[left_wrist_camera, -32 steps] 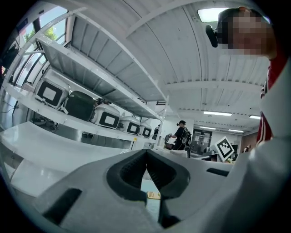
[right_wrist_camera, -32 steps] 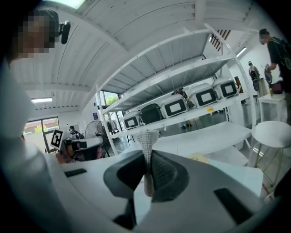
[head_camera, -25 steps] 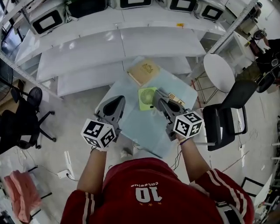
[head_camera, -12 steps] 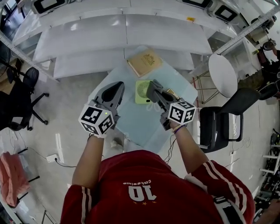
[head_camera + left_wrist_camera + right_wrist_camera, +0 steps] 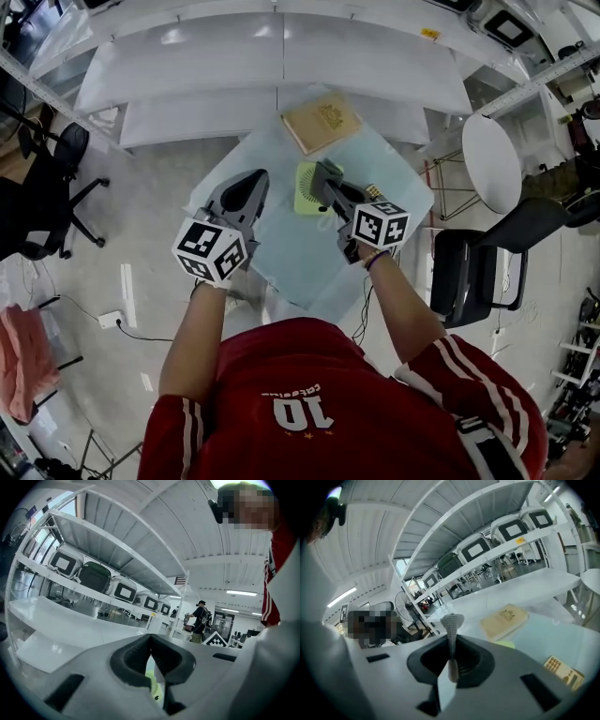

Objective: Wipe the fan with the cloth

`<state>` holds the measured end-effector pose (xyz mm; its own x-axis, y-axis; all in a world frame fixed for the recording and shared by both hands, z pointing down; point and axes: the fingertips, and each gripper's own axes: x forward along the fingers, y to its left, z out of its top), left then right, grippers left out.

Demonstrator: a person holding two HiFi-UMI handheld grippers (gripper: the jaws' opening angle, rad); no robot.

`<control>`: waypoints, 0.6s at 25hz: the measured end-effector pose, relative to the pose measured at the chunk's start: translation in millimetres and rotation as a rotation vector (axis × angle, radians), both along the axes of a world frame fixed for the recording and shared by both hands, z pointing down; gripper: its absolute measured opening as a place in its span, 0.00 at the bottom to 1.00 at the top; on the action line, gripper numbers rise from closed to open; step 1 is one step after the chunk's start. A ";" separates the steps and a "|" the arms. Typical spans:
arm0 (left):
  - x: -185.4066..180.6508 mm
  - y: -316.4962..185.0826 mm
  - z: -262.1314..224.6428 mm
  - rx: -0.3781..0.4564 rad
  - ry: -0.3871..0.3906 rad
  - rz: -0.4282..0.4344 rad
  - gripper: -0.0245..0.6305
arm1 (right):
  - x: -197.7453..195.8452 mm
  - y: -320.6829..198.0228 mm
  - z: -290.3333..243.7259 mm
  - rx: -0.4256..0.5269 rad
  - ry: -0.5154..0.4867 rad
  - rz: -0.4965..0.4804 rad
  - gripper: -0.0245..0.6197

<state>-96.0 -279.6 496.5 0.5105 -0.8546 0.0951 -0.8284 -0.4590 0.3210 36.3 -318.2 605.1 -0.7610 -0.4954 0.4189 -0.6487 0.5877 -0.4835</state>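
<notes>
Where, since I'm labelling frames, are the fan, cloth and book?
fan (image 5: 306, 187), head view, on its green front grille.
cloth (image 5: 451, 639), right gripper view, middle of the upright grey strip.
book (image 5: 322, 122), head view, on its tan cover.

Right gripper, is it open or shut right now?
Shut on the cloth. In the right gripper view, the right gripper has its jaws pressed together on that thin grey strip, whose end sticks up past them.

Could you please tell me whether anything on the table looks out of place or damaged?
Nothing looks spilled or broken. The only oddity: the green fan appears to lie grille-up on the glass table rather than standing upright. The cloth is pinched in the right gripper.
</notes>
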 end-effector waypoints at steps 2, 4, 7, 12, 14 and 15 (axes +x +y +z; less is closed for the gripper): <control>-1.9 -0.5 2.7 -0.004 -0.004 -0.009 0.04 | -3.4 -1.7 8.5 -0.009 0.010 -0.007 0.07; -3.8 -1.5 3.8 -0.010 0.001 -0.019 0.04 | -6.8 -3.3 16.9 -0.022 0.015 -0.011 0.07; -2.5 -2.5 5.4 -0.019 -0.003 -0.020 0.04 | -12.4 -8.0 29.9 -0.040 0.020 -0.017 0.07; 4.1 -4.7 18.9 -0.044 -0.057 0.010 0.04 | -18.4 -16.9 53.5 -0.068 0.041 -0.018 0.07; 5.1 -5.5 25.6 -0.061 -0.066 0.013 0.04 | -22.1 -20.0 59.6 -0.075 0.048 -0.025 0.07; 6.4 -5.5 28.3 -0.067 -0.068 0.013 0.04 | -23.5 -21.8 62.5 -0.078 0.052 -0.029 0.07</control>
